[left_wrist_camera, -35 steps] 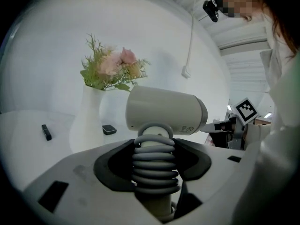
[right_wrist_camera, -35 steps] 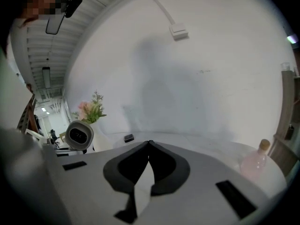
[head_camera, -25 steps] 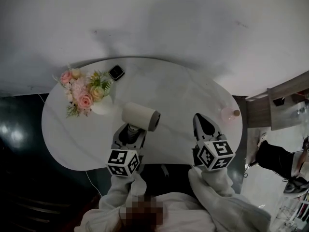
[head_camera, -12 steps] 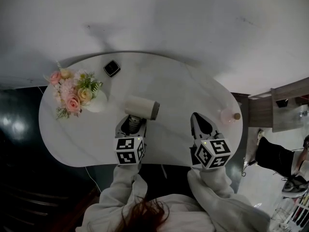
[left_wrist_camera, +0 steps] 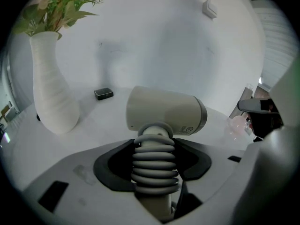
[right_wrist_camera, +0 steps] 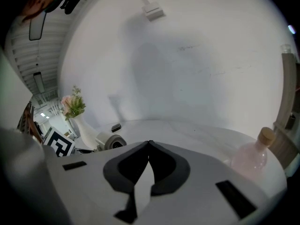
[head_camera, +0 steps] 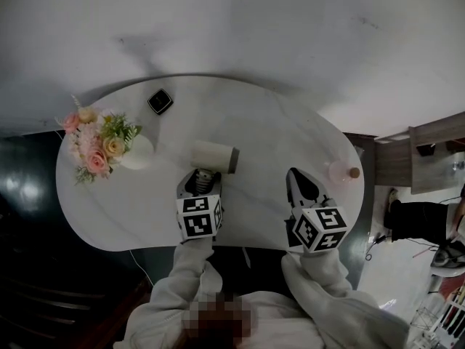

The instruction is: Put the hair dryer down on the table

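A cream hair dryer (head_camera: 214, 156) is over the middle of the white oval table (head_camera: 276, 133), barrel pointing right. My left gripper (head_camera: 201, 184) is shut on its handle. In the left gripper view the grey cord is coiled round that handle (left_wrist_camera: 152, 165) between the dark pads, and the barrel (left_wrist_camera: 164, 110) stands just beyond them. Whether the dryer touches the tabletop I cannot tell. My right gripper (head_camera: 299, 182) hovers over the table's near right part, shut with nothing in it; its tips meet in the right gripper view (right_wrist_camera: 149, 142).
A white vase of pink flowers (head_camera: 98, 142) stands at the table's left, close to the dryer (left_wrist_camera: 49, 93). A small black box (head_camera: 160, 101) lies at the back. A pink bottle (head_camera: 341, 171) stands at the right edge. Dark floor surrounds the table.
Both hands have come down toward the tabletop. The dryer has dropped lower with the left gripper, which tips more steeply down. The grip is unchanged.
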`<action>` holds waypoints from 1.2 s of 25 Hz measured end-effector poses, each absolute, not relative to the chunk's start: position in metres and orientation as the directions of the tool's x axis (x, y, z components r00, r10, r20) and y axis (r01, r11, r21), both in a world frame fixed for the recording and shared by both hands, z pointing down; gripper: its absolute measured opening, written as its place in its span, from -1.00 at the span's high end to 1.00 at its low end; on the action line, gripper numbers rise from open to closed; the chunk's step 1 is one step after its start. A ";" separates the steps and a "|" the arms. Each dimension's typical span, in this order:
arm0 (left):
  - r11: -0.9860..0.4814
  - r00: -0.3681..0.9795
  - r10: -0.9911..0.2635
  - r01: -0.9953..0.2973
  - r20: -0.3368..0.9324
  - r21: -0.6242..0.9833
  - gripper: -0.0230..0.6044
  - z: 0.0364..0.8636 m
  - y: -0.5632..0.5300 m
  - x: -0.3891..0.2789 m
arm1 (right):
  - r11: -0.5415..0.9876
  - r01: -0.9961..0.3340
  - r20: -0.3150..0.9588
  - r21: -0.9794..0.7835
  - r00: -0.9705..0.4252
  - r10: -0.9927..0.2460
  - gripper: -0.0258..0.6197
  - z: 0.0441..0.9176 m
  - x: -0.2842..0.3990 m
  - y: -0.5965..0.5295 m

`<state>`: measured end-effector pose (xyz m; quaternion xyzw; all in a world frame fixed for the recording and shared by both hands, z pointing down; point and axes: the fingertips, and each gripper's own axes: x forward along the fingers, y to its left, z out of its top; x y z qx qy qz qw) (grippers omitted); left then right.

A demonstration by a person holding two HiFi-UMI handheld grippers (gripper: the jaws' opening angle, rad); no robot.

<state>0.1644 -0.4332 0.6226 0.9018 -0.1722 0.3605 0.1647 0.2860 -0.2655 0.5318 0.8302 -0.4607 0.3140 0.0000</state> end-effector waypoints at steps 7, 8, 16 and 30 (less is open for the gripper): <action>-0.880 0.635 -0.215 -0.455 0.742 0.134 0.18 0.636 -0.436 0.162 | -0.579 -0.758 0.534 -0.301 0.369 -0.761 0.77 0.538 0.287 -0.262; -0.880 0.631 -0.214 -0.457 0.746 0.134 0.18 0.638 -0.436 0.161 | -0.578 -0.758 0.535 -0.302 0.367 -0.761 0.77 0.539 0.286 -0.262; -0.874 0.617 -0.232 -0.472 0.752 0.117 0.18 0.648 -0.437 0.155 | -0.585 -0.750 0.548 -0.309 0.362 -0.754 0.77 0.545 0.283 -0.260; -0.890 0.607 -0.288 -0.455 0.741 0.028 0.18 0.652 -0.434 0.158 | -0.588 -0.745 0.557 -0.315 0.356 -0.750 0.77 0.551 0.273 -0.255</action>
